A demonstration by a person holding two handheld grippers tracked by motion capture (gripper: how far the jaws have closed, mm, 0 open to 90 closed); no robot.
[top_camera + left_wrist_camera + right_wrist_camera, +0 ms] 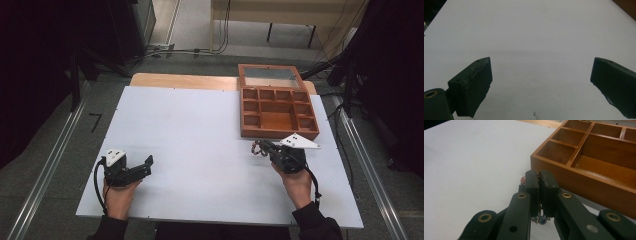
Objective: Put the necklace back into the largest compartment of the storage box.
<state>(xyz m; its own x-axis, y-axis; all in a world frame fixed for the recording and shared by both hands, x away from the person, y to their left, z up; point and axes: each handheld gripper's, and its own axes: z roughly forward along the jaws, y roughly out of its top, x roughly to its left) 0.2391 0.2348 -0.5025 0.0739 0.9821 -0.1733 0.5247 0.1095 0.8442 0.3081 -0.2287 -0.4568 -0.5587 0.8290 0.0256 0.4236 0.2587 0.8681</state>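
Right gripper [539,173] jaws pinched tight on a beaded bracelet [541,220], held just short of the wooden box [584,182] front wall. Left gripper [541,72] spread, idle over the table [529,30]. Risk: dangling beads snag the box rim, pulling the bracelet loose.

The left gripper [148,161] is held low over the near left part of the table, its jaws spread wide apart with nothing between them. It is gripped from behind by the left hand [119,192], whose dark sleeve enters from the bottom edge. The right gripper [263,147] is held on the right side in the right hand [295,182], pointed forward and to the left; its jaws are pressed together on a beaded chain [541,219]
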